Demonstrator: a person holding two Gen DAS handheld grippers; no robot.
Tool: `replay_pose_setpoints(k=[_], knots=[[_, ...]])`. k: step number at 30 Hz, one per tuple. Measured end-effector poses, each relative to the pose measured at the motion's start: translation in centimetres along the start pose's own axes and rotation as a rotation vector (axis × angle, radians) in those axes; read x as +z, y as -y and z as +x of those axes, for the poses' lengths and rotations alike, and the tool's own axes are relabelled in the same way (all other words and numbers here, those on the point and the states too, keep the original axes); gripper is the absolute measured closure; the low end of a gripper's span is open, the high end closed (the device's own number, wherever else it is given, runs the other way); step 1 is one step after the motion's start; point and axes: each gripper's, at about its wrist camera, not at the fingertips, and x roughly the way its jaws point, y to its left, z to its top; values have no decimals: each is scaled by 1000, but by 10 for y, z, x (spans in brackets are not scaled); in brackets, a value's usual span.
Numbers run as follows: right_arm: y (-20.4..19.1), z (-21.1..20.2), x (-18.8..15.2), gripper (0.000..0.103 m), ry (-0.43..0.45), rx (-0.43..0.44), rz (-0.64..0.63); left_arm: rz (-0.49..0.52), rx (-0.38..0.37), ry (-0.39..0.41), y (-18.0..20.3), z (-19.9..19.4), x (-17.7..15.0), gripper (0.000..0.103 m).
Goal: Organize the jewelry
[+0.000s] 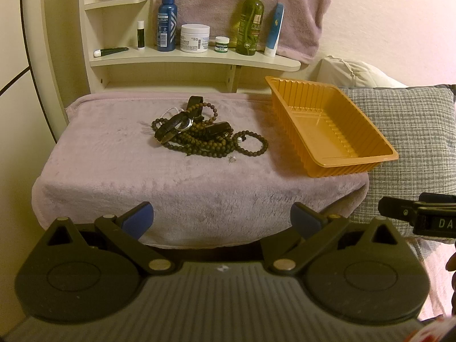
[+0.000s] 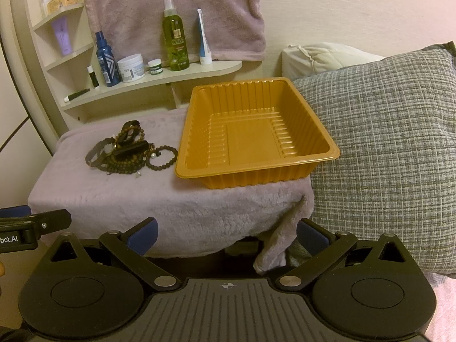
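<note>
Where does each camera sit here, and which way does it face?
Left wrist: on the left gripper, facing the jewelry pile on the towel-covered stand; its own open fingers show, with the right gripper at the right edge.
Right wrist: on the right gripper, facing the empty orange tray; its own open fingers show, with the left gripper at the left edge.
Shared: pile, tray, stand, toiletry shelf, grey pillow.
</note>
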Motion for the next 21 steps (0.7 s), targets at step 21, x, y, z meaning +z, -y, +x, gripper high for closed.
replay_pose_setpoints(k=[21], knots=[[-1,0,3,0,3,1,-1,-5,-1,0,-1,0,1,2]])
